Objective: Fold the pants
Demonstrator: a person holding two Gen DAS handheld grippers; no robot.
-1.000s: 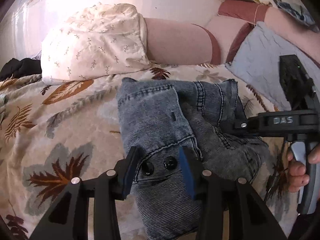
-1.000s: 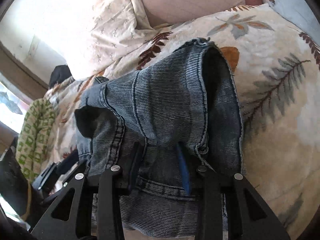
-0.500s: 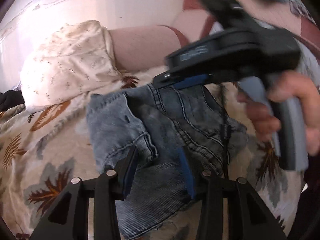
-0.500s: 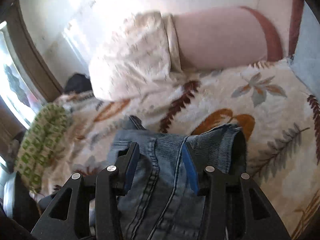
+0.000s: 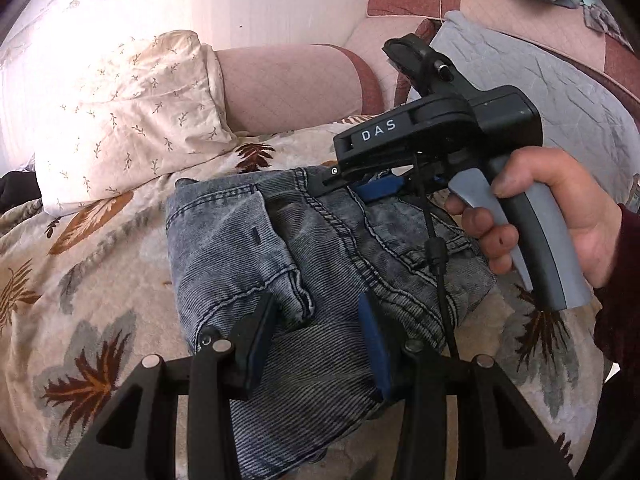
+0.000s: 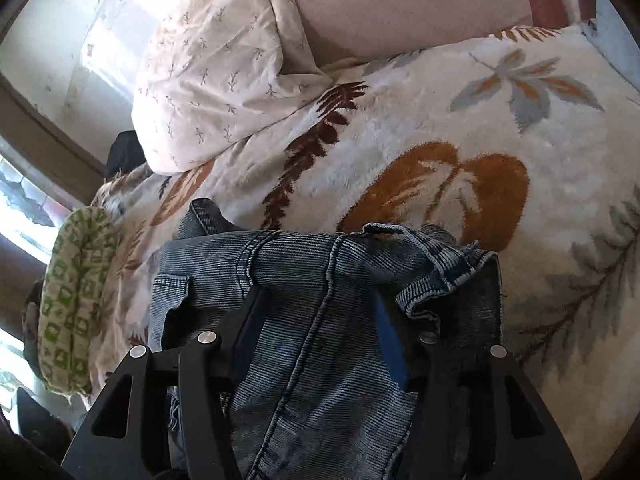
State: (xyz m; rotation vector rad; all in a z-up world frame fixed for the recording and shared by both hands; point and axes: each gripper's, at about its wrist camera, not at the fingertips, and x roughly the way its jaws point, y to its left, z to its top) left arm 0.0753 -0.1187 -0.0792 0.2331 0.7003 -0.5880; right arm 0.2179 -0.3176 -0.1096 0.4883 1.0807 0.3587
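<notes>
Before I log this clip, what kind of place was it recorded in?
Most likely a bedroom at home. The jeans lie on a bed spread with a leaf-patterned blanket, a sprig-printed pillow beside a pink bolster at its head.

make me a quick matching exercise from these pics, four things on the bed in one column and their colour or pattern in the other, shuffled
Things:
1. jeans
2. pillow
3. blanket
4. rolled cloth

Colour or pattern:
a. cream plush with big brown, orange and grey leaves
b. green and cream squares
c. washed blue-grey denim
d. off-white with small sprigs

Pairs: 1-c, 2-d, 3-a, 4-b
</notes>
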